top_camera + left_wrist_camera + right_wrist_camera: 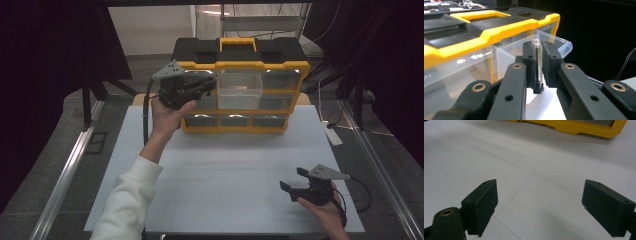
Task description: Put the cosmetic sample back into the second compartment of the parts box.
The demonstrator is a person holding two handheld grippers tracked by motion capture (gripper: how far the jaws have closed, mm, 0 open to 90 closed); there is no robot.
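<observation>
1. Vial (537, 62), small, clear glass with a black cap at its lower end, is clamped upright between the jaws of the left gripper (537, 65); jaws nearly closed on it.
2. Left gripper (192, 86) is held up at the organizer (240, 82), a yellow-and-black parts case with clear drawers; one clear drawer (240, 90) is pulled out just beyond the jaw tips.
3. Drawer (554, 46) rim is seen right behind the vial's top; contact between them cannot be told.
4. Vial is judged light, stiff, smooth and slippery, and breakable if squeezed hard or dropped.
5. Hold is taken along the mid-body, flat pads on both sides; judged the best spot, since the capped end gives less surface.
6. Gentle release low inside the drawer is judged safest.
7. Right gripper (300, 185) is rested low on the white table (225, 170), well apart from the organizer; jaws spread wide, nothing between them, white surface seen in the gap (539, 202).
</observation>
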